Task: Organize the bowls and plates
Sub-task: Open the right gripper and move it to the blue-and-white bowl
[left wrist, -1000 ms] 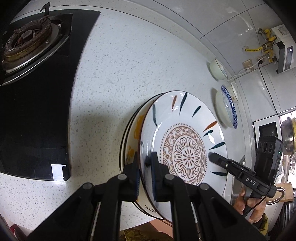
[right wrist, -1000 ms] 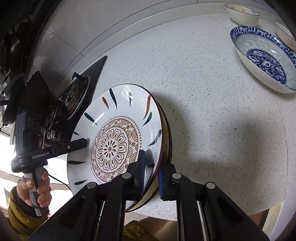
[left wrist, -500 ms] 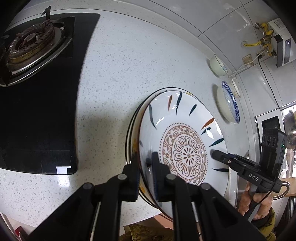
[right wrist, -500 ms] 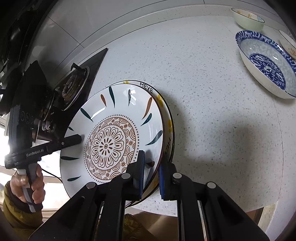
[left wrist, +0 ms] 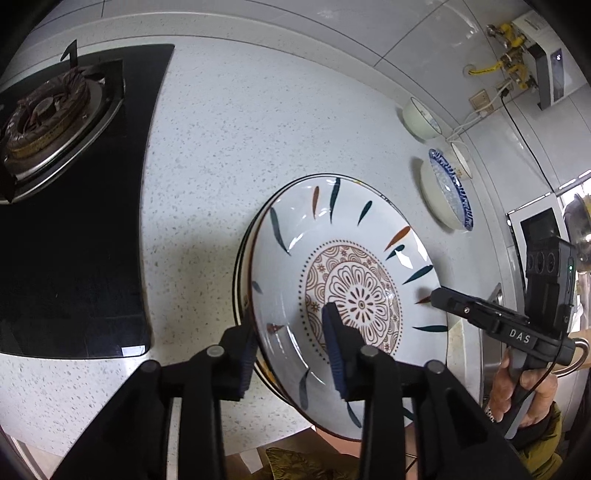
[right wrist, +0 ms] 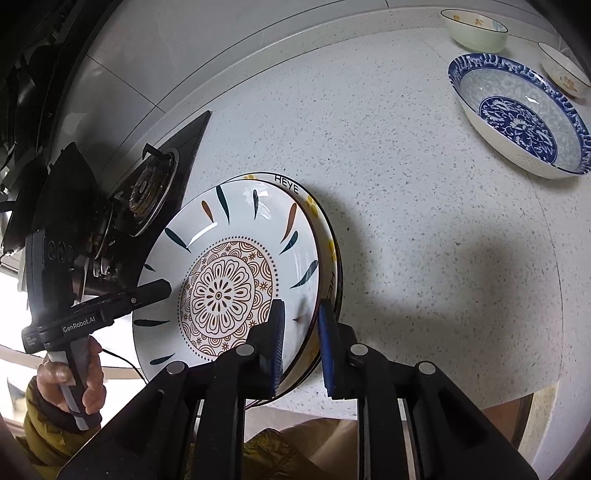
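A white plate with a brown mandala and leaf strokes (left wrist: pixel 354 258) (right wrist: pixel 229 266) lies on a plate with yellow flowers and a black rim (right wrist: pixel 313 206) (left wrist: pixel 241 284), near the counter's front edge. My left gripper (left wrist: pixel 290 350) straddles the top plate's near rim. Its jaws are opening, and neither pad presses on the rim. My right gripper (right wrist: pixel 301 343) straddles the opposite rim of both plates. Its jaws are opening too, with a small gap at the pads. Each gripper's tip also shows in the other view, at the plate's edge.
A blue-and-white bowl (right wrist: pixel 517 114) (left wrist: pixel 448 192) and two small pale bowls (right wrist: pixel 474 29) (right wrist: pixel 563 70) stand at the back right of the speckled counter (left wrist: pixel 258 129). The black gas hob (left wrist: pixel 55 110) fills the left. A person's hands hold both gripper handles.
The patterned plate has sunk from a tilted hold onto the plate beneath. The left jaws have spread off its rim, and the right jaws have parted slightly.
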`<state>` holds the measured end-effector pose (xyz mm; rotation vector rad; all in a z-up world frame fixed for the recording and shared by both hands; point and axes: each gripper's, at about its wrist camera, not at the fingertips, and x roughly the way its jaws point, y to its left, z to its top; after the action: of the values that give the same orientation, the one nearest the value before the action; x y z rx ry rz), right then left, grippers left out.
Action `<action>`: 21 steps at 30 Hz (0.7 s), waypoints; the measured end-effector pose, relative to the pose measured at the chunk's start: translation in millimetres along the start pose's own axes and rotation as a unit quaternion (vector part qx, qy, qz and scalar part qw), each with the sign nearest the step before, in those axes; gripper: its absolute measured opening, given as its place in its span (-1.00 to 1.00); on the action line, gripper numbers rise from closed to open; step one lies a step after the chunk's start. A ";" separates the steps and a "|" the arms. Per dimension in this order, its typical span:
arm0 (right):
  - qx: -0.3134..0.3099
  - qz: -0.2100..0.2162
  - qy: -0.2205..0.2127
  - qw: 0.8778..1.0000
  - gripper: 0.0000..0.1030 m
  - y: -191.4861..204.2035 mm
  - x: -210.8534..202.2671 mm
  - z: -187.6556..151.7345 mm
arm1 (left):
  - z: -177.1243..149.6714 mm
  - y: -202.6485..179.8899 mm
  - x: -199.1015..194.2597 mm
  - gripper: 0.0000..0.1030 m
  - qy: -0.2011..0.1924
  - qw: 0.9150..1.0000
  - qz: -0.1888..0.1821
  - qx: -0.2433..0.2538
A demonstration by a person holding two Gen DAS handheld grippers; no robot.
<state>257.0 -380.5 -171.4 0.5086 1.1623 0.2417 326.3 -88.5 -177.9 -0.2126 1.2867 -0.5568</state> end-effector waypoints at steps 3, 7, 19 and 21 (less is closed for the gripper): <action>-0.001 -0.012 -0.018 1.000 -0.41 -0.3 -10.1 -0.4 | -0.2 -5.0 -9.6 -0.17 -0.022 1.000 0.013 0.018; 0.003 -0.011 -0.036 0.999 -0.39 -2.1 -25.0 -0.5 | 3.1 -6.5 -30.5 -0.10 -0.057 0.998 0.024 0.027; 0.004 -0.035 -0.106 0.994 -0.09 -14.4 -87.5 -24.2 | -4.2 -43.9 -123.8 -0.04 -0.208 0.974 0.022 0.089; 0.007 -0.042 -0.117 0.992 -0.07 -22.2 -101.8 -27.0 | -4.4 -59.9 -127.9 0.25 -0.220 0.970 0.012 0.106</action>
<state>191.0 -437.2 -108.0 0.4851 0.9548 0.0980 283.9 -74.3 -43.9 -0.1323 0.7921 -0.5836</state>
